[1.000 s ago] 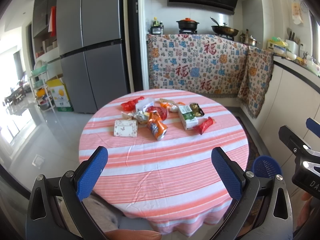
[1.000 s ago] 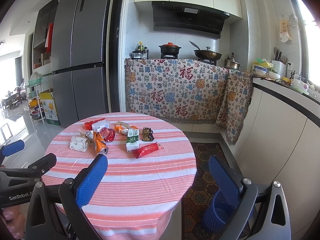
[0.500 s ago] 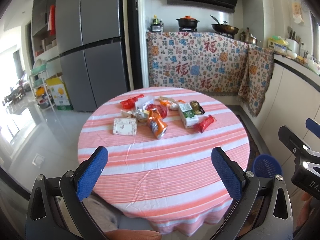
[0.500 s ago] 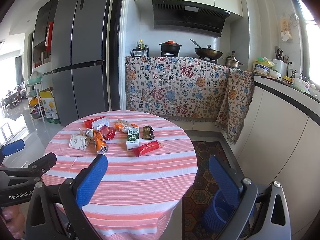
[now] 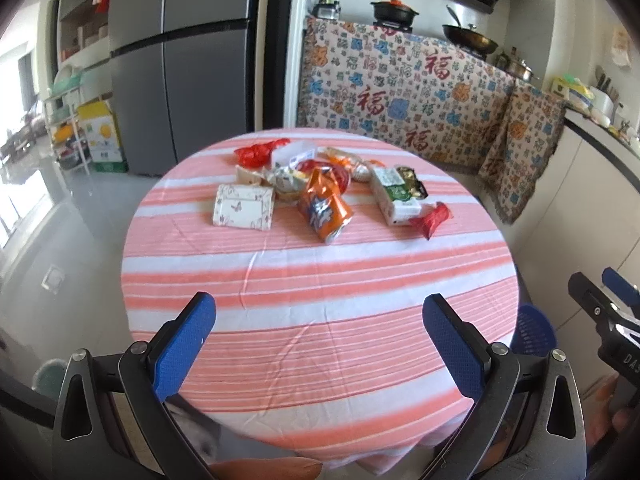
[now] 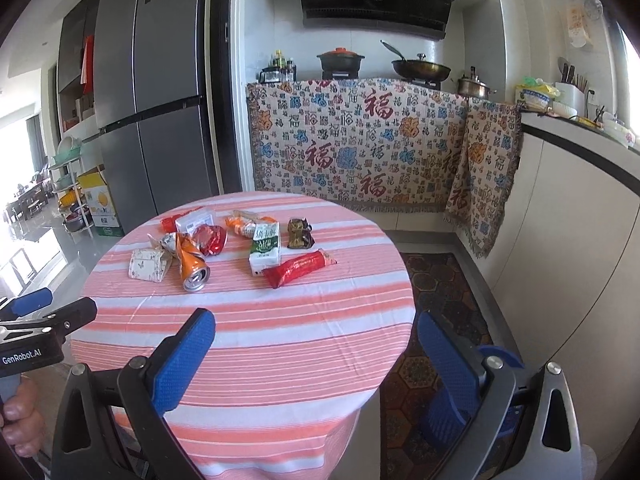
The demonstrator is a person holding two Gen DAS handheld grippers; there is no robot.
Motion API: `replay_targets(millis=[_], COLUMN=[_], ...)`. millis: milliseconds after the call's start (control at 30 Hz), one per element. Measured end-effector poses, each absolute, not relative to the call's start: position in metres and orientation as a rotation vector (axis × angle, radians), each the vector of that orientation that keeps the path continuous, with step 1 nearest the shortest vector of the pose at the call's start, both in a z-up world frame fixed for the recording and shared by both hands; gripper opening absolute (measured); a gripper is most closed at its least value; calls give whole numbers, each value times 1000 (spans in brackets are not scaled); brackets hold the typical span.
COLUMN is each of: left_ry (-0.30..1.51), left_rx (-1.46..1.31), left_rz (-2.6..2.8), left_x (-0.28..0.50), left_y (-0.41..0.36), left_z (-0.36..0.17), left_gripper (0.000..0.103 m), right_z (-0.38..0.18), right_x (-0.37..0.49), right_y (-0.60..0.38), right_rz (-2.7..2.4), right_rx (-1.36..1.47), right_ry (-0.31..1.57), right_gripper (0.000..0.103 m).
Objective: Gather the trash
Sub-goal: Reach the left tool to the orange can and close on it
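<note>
Trash lies in a cluster on the far half of a round table with a pink striped cloth point(image 5: 320, 320) point(image 6: 280, 320): a crushed orange can point(image 5: 325, 208) point(image 6: 191, 264), a white butterfly box point(image 5: 244, 208) point(image 6: 148, 264), a green-white carton point(image 5: 394, 196) point(image 6: 265, 250), a red wrapper point(image 5: 432, 220) point(image 6: 298, 268) and several more wrappers behind. A blue basket point(image 5: 534, 330) point(image 6: 496, 360) stands on the floor right of the table. My left gripper point(image 5: 318, 344) and right gripper point(image 6: 316, 356) are both open and empty, above the table's near edge.
A grey fridge point(image 6: 152, 112) stands behind the table at the left. A counter draped with patterned cloth point(image 6: 360, 152) carries pots at the back. White cabinets point(image 6: 580, 260) run along the right. A patterned rug point(image 6: 436, 292) covers the floor between table and cabinets.
Both grippers have moved forward toward the table; the trash looks larger and closer, more so in the left wrist view. Both stay open.
</note>
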State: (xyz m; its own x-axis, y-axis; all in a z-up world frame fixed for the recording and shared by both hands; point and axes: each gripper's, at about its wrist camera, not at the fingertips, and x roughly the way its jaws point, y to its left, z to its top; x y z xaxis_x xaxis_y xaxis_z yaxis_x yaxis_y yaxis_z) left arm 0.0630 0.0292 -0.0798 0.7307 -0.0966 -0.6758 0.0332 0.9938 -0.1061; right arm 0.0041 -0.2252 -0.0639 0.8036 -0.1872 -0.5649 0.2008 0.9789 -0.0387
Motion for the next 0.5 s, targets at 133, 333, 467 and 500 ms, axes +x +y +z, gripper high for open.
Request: replay_targets(millis=[133,333,467,500], left_ry=[766,812,884,891], left_rx=[-90,8,-5,-7], left_rz=[5,61,53,54], left_x=[79,104,121,123], left_y=[34,28,27,27], left_z=[-103,-131,-149,-152], left_gripper=[103,103,103,103], right_z=[-94,-130,-144,-147], right_x=[26,48,62,68], right_y=[-235,-245,-249,-251], right_rz=[-220,-236,-217,-211], right_rx=[23,19,17,20], right_ry=[676,761,791,796], right_gripper=[103,103,103,103])
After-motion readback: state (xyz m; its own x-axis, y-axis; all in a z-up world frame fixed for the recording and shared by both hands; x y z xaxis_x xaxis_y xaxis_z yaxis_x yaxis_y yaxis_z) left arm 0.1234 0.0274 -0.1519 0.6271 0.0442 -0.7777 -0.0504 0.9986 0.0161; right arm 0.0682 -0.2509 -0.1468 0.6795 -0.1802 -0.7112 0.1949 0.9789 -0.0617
